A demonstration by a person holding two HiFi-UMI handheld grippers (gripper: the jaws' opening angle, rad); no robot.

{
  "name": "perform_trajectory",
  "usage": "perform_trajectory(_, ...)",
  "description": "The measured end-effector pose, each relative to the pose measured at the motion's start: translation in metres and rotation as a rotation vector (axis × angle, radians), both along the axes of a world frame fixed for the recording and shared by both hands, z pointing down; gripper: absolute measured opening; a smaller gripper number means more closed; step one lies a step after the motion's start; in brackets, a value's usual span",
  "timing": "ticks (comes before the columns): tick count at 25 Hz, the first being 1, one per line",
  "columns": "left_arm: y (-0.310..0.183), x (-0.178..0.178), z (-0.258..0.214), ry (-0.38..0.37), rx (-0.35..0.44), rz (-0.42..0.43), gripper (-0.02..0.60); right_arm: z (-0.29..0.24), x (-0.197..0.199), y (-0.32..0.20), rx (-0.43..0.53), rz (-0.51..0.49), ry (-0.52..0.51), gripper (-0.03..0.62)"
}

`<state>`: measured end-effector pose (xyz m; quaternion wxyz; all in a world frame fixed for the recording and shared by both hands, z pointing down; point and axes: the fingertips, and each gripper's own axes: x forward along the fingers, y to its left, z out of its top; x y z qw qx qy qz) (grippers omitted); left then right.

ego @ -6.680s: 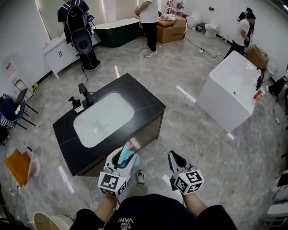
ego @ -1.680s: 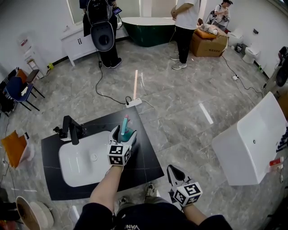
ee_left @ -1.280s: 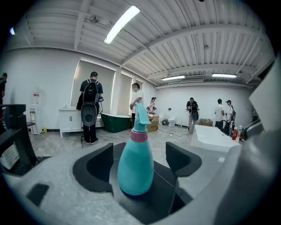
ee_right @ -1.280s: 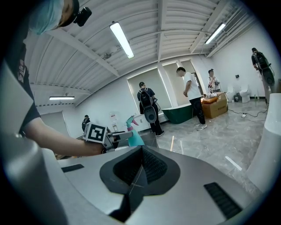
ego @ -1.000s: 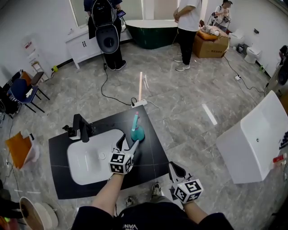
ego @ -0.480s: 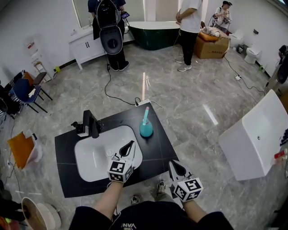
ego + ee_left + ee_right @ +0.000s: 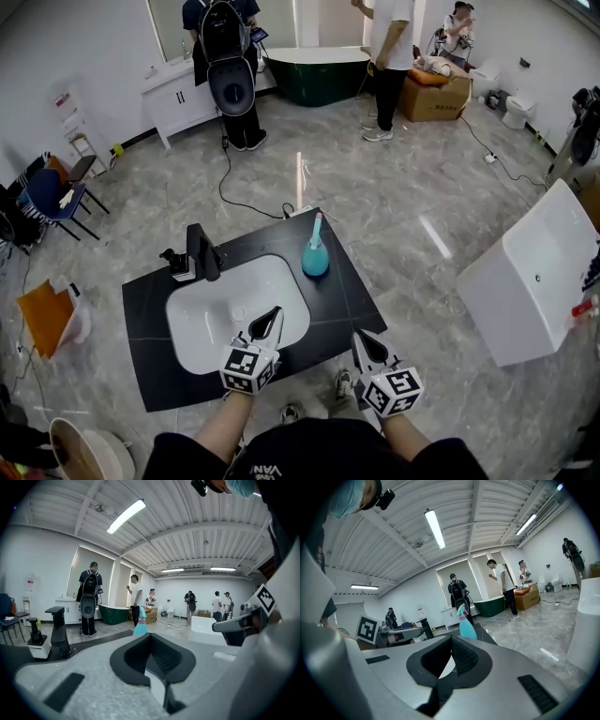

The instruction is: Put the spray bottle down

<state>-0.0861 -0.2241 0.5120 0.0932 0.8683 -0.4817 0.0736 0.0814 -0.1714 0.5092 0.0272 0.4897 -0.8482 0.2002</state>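
The teal spray bottle (image 7: 315, 255) with a pink collar stands upright on the black counter (image 7: 349, 298), right of the white basin (image 7: 211, 323). Nothing holds it. My left gripper (image 7: 270, 317) hovers over the basin's near edge, well short of the bottle, jaws shut with nothing between them. In the left gripper view the bottle (image 7: 140, 626) shows beyond the shut jaws of the left gripper (image 7: 151, 635). My right gripper (image 7: 362, 342) hangs off the counter's near right corner, shut and empty. The right gripper view shows the bottle (image 7: 466, 623) past the right gripper (image 7: 451, 639).
A black faucet (image 7: 203, 251) and a soap dispenser (image 7: 176, 263) stand at the basin's far left. A white tub (image 7: 534, 267) stands to the right. People (image 7: 225, 66) stand far off by a green bathtub (image 7: 319, 67). A cable (image 7: 234, 199) lies on the floor.
The left gripper let go of the bottle, drew back toward me over the basin and shut. The bottle stays standing on the counter. The right gripper shifted slightly.
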Motion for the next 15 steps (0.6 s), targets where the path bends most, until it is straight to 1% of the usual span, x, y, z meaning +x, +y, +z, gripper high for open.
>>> perform_trajectory(5,0.029,-0.013,-0.004,0.026,-0.011,0.032,0.011,0.000,-0.017,0.014,0.005,0.005,0.009,-0.002)
perform_trajectory(9,0.050,-0.020,-0.009,0.013,-0.011,0.073,0.011,0.001,-0.030,0.027,-0.001,0.008,0.017,-0.002)
perform_trajectory(15,0.073,-0.040,-0.018,0.012,0.014,0.091,0.011,0.002,-0.046,0.041,0.003,0.012,0.026,-0.002)
